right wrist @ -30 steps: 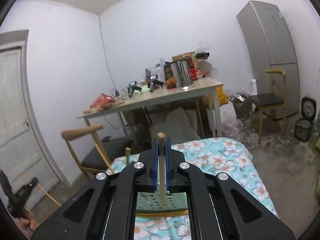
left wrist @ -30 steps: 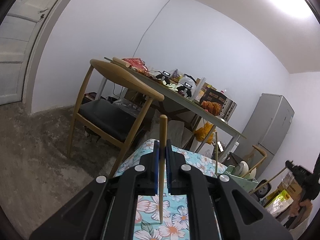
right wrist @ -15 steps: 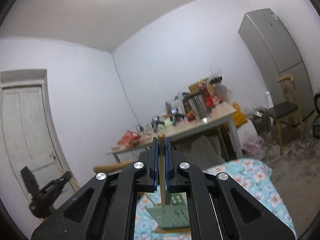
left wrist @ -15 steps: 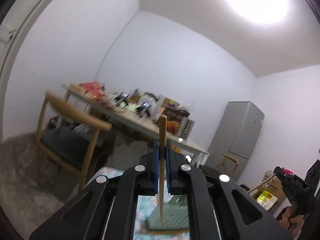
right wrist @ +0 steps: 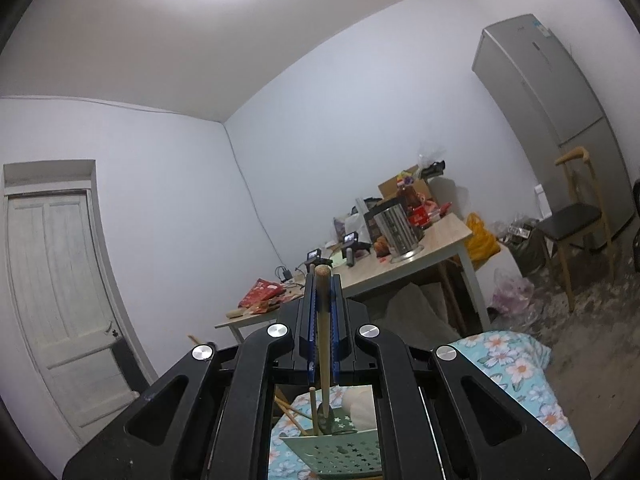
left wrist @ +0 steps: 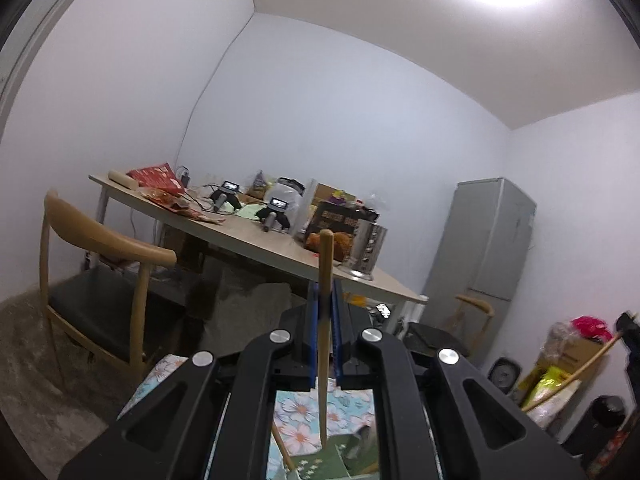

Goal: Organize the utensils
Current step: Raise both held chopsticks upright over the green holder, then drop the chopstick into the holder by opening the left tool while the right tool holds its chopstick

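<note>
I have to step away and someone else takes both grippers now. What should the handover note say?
Left gripper: shut on a wooden stick, held upright.
Right gripper: shut on another wooden stick, also upright.
Green perforated holder: below, on the floral cloth, with a few wooden utensils already standing in it.
Left to do: probably lower both held sticks into the holder.

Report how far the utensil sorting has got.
Done: a few wooden sticks already stand in the green perforated holder. In hand: the left gripper and right gripper are each shut on a wooden utensil handle. Left: both must go into the holder.
</note>
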`<move>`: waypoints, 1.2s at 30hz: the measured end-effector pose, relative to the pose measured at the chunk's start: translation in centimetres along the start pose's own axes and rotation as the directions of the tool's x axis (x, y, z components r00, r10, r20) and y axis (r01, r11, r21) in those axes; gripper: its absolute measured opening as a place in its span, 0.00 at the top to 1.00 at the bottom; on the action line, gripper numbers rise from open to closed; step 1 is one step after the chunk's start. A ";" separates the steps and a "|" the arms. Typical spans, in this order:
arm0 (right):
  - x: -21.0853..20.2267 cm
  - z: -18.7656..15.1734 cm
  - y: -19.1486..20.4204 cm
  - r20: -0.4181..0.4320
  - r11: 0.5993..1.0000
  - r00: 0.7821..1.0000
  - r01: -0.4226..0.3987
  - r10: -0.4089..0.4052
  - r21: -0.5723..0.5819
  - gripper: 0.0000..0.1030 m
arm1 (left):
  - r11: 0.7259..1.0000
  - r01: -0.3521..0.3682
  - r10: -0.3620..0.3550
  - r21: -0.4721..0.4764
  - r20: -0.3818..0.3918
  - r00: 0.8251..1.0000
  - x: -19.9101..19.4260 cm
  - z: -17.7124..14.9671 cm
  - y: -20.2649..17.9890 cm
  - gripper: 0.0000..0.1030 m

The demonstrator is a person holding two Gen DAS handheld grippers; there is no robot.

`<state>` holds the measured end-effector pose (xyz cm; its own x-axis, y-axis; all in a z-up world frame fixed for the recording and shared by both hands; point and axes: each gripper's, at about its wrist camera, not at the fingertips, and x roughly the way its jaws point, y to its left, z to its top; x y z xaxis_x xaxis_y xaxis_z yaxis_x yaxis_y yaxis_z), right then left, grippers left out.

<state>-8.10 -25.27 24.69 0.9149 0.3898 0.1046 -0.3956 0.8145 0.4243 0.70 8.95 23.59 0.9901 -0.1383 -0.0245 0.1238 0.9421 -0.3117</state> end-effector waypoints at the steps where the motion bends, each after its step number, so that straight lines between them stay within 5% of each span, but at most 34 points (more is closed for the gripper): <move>1: 0.0 0.0 0.0 0.000 1.000 1.000 -0.003 0.003 -0.001 0.96 | 1.000 -0.006 0.007 0.013 -0.015 1.000 0.7 -0.4 -0.3 0.95; 6: 0.4 -0.2 0.0 0.014 1.000 1.000 -0.012 0.012 0.004 0.96 | 0.995 0.009 0.003 0.095 -0.123 0.992 4.0 -2.4 -1.8 0.95; 11: 0.7 -0.6 0.3 -0.023 1.000 0.999 -0.027 0.026 -0.005 0.96 | 0.996 0.049 -0.037 0.077 -0.156 0.987 4.7 -2.8 -2.5 0.91; 13: 0.7 -0.8 0.6 -0.035 0.999 0.999 -0.036 0.036 -0.011 0.96 | 0.996 0.072 -0.064 0.049 -0.160 0.985 4.5 -2.5 -2.7 0.55; 18: 0.4 -0.9 1.1 -0.044 0.999 0.998 -0.038 0.037 -0.020 0.96 | 0.994 0.066 -0.058 0.082 -0.098 0.994 2.5 -1.4 -3.7 0.39; 28: 1.5 -0.9 2.7 -0.052 0.996 0.995 -0.088 0.087 -0.023 0.95 | 0.987 0.128 -0.133 -0.094 -0.054 0.990 -4.4 2.7 -1.2 0.38; 32: 4.1 -0.5 4.9 -0.102 0.991 0.989 -0.116 0.109 -0.067 0.95 | 0.994 -0.005 0.006 -0.108 0.006 1.000 -10.6 1.0 1.7 0.38; 36: 7.7 -1.1 6.9 -0.156 0.984 0.984 -0.109 0.087 -0.144 0.95 | 0.966 -0.221 0.227 -0.136 0.035 0.973 -15.1 -4.3 6.8 0.38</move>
<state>-3.91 -16.16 27.44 0.8536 0.5209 -0.0003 -0.5005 0.8204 0.2766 -13.68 16.12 17.81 0.9940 0.0903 -0.0614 -0.1079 0.8987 -0.4251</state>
